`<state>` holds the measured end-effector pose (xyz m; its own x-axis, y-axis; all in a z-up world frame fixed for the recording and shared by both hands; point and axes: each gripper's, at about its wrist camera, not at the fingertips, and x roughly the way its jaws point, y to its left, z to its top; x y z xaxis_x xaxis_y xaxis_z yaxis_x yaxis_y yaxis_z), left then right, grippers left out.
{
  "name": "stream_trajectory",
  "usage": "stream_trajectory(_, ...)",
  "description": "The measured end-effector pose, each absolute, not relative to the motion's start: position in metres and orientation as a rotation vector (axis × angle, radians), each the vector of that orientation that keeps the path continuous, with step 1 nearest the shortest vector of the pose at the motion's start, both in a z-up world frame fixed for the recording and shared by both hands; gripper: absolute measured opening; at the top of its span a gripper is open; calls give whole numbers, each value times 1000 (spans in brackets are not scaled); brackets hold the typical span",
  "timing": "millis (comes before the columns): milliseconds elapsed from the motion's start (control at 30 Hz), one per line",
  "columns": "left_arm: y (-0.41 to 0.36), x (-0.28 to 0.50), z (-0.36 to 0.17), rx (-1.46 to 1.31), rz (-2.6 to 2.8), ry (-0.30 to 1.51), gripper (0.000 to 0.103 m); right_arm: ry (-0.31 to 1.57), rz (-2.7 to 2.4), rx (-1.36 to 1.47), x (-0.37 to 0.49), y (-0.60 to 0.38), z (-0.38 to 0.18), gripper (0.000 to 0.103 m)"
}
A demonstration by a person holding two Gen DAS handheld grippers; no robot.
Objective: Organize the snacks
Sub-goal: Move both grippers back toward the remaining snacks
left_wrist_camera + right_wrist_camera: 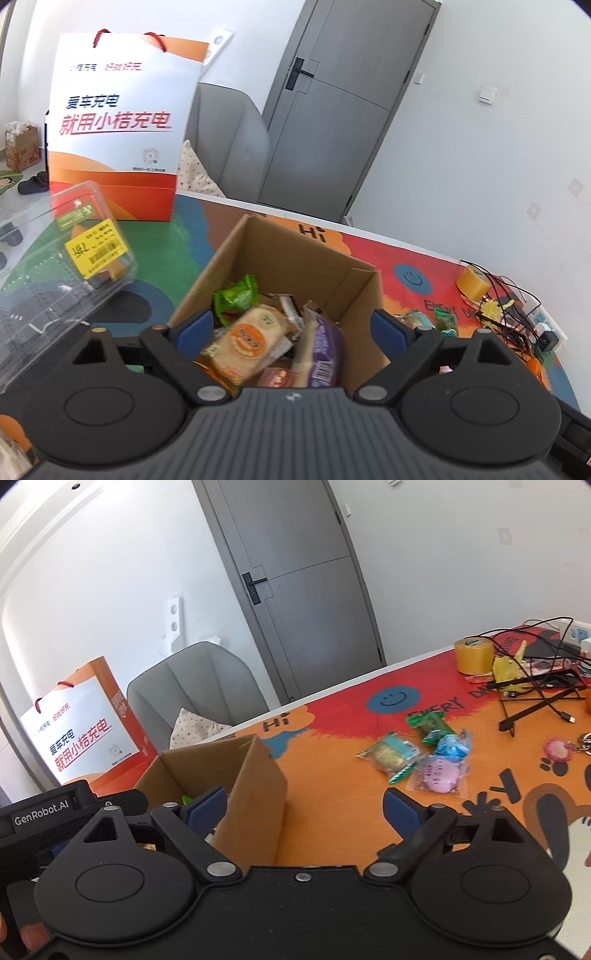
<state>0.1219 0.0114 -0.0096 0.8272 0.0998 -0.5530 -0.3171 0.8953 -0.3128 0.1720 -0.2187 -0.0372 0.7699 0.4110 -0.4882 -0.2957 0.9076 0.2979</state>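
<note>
A: The cardboard box (291, 291) already holds several packets, the orange-labelled cracker pack (247, 343) lying on top beside a purple wrapper (325, 354); what could go wrong from here?

B: The heap sits high against the near wall; a packet dropped on it carelessly could slide off the pile or over the rim; the loose snacks (424, 757) left on the mat (332, 794) lie well apart from the box, to its right, so each carry crosses open table; the crinkly wrappers could slip from a shallow pinch; the tangle of cables (535, 686) and the tape roll (474, 655) beyond them could snag a reach that goes too far.

A: And the clear plastic clamshell (62, 266)?

B: It sits just left of the box, close to the left gripper's (291, 328) finger; a sideways swing could knock it.

A: How do the hands stand?

B: Both tilt moderately downward; the left gripper hangs over the box's near edge, jaws spread wide with nothing pinched; the right gripper (304, 808) hovers at the box's right wall, its left finger by the opening, jaws likewise spread and empty, facing toward the loose snacks.
</note>
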Motion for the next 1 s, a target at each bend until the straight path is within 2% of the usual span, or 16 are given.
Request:
stream_trajectory(133,-1,127,-7,-399,211,555,93,572,375,225,172,-236,-37,98)
stream_trajectory(367,-25,137,-5,-387,168,558,93,570,345,254,175,-268,-38,98)
stream_trajectory(467,-36,142,-4,-377,149,562,93,567,341,273,176,-281,-39,103)
stream_trajectory(1000,-89,179,-12,-320,41,613,93,570,269,356,199,-333,-46,102)
